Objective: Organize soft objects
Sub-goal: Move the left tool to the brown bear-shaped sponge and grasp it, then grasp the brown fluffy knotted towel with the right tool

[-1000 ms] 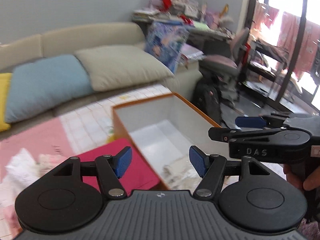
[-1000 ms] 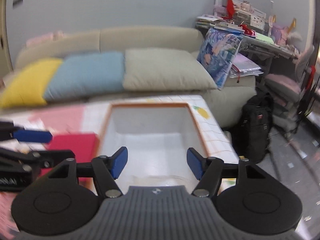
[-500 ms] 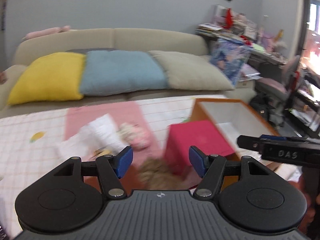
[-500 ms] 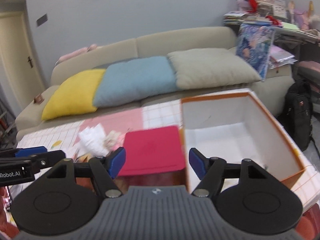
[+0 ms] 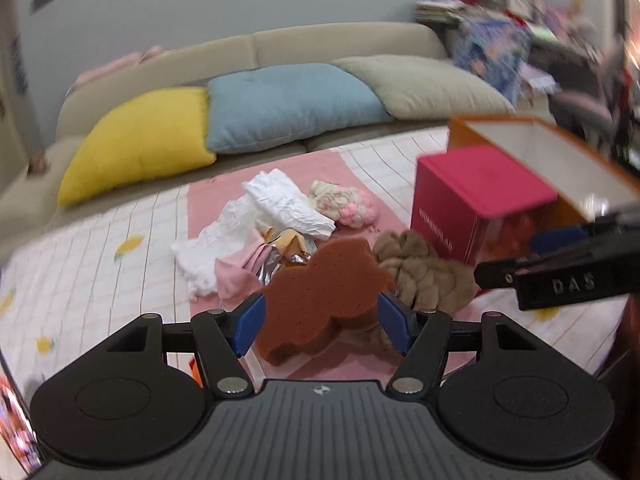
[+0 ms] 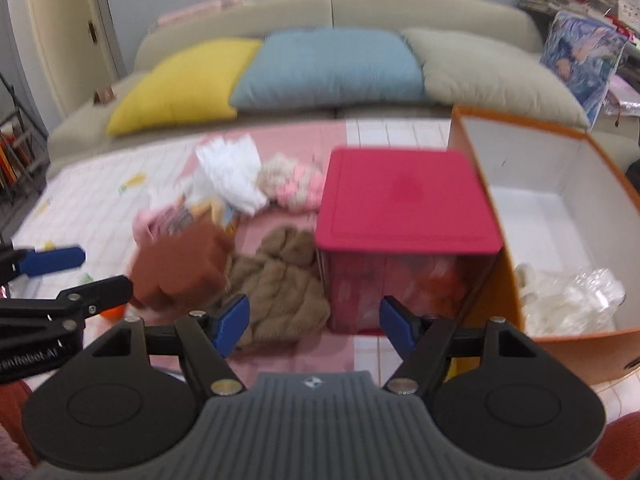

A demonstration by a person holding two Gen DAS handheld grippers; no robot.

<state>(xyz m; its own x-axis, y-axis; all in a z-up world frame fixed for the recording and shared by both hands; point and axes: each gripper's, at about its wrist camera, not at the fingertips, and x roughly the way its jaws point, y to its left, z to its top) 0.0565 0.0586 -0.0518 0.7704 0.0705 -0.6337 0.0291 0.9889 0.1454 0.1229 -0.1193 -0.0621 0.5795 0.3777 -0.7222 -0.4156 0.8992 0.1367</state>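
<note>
Nearest us, the left claw (image 5: 321,321) stands wide w/ nothing gripped; its blue pads (image 5: 249,323) frame the brown sponge (image 5: 329,295), which lies on the table just beyond them, not pinched as far as we can tell. The right claw (image 6: 314,325) is also wide and empty, its jaws have just been opening, and nothing sits between them; it points down at the gap between the tan knitted piece (image 6: 280,286) and the red box (image 6: 404,208).

Next out, the tan knit lies just right of the sponge, touching it, and reaches the foot of the red box. Left of the sponge we see a pink cloth (image 5: 236,276) and some crinkled foil wrappers (image 5: 280,258) in one heap w/ a white crumpled cloth (image 5: 260,220). A pink-and-cream fluffy item (image 5: 348,204) sits just behind that heap.

The red box stands closed, against the left wall of the orange box (image 6: 476,184). That one is open, white inside, w/ clear plastic and a pale soft bundle (image 6: 568,296) in its near corner.

All rests on a table (image 5: 100,248) w/ a checked cloth and pink runner. Farthest back: sofa (image 6: 332,8) w/ yellow cushion (image 6: 184,84), blue cushion (image 6: 328,68), beige cushion (image 6: 492,76). Both views are blurred.
</note>
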